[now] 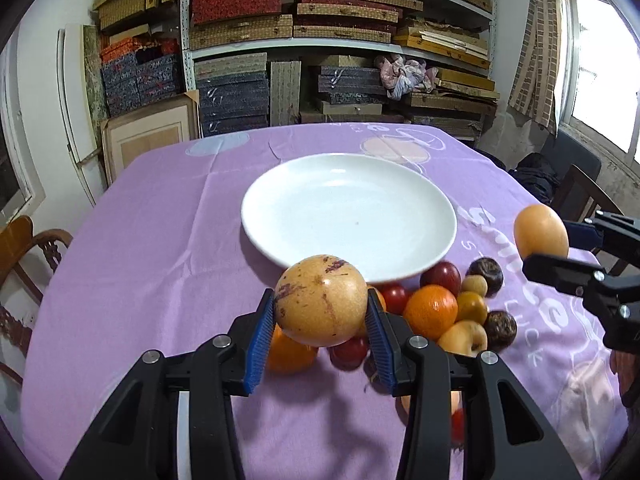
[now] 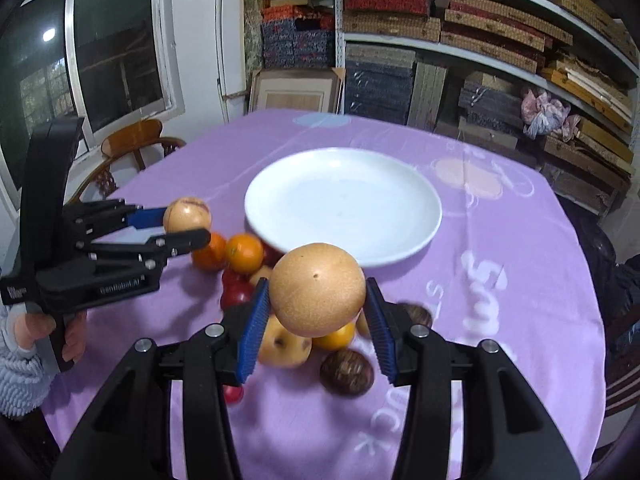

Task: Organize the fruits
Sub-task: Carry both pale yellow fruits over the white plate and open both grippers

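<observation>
Left wrist view: left gripper [image 1: 320, 314], ribbed blue pads, clamps a round yellow-tan fruit w/ purple blotches [image 1: 321, 306], smooth skin, held above the fruit pile [image 1: 444, 312] at the near edge of the white plate [image 1: 348, 216]. Plate is glossy, round, shallow, sits mid-table on a lilac printed tablecloth [image 1: 152, 240]. Pile incl. 2 oranges, 2 wrinkled dark-brown fruits, approx. 3 red ones, an apple; rest partly hidden. Far right: right gripper [image 1: 560, 248] grips a smooth tan fruit [image 1: 540, 232].

Right wrist view: right gripper [image 2: 318, 304] holds that tan fruit [image 2: 317, 290], finely speckled skin, over the pile [image 2: 248, 264] near the plate [image 2: 344, 204]. Left gripper [image 2: 188, 226] at left holds the blotched fruit [image 2: 187, 215]. Wooden chair [image 2: 136, 148] far left.
</observation>
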The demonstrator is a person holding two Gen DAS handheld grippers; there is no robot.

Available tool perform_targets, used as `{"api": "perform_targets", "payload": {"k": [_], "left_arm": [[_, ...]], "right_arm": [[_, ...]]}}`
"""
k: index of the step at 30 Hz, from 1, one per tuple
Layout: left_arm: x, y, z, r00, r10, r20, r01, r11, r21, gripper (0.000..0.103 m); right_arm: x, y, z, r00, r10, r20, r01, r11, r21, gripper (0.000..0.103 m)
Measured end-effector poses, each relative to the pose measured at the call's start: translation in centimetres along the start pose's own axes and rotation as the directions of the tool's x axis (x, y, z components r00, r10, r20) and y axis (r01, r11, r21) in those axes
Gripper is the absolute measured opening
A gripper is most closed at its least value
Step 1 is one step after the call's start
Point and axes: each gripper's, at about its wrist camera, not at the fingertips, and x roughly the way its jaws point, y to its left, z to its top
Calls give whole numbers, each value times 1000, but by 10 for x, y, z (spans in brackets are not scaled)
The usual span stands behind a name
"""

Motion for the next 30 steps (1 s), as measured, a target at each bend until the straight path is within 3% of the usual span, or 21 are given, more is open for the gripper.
{"api": "perform_targets", "payload": {"k": [4,8,13,18,22,24,26,30], "left_arm": [[19,-2,32,1000,21,8,-21,1000,5,45],[58,-2,49,999,27,-32,-27,1000,-11,45],[102,-1,51,995,12,-101,-15,1000,-26,45],[132,-4,44,987,-1,-163,-3,1000,-22,45],[142,-2,39,982,-3,-188,-3,1000,-31,45],[140,1,39,984,4,-180,-10,999,-34,48],[136,6,41,985,12,-170,-21,998,-54,61],[109,15,47,991,31,-132,-40,997,-68,65]], "right_arm": [[35,-16,31,1000,-22,-12,22,1000,20,46],[83,-28,37,997,-30,-72,33,999,40,46],[132,-37,32,986,-42,-161,48,998,35,46],[155,-45,29,976,-56,-209,63,998,24,46],[162,-50,28,976,-44,-214,53,998,35,48],[158,-51,29,978,-53,-200,61,997,36,59],[150,-53,31,983,-56,-174,65,997,43,69],[109,-53,42,995,-50,-83,55,996,63,71]]}}
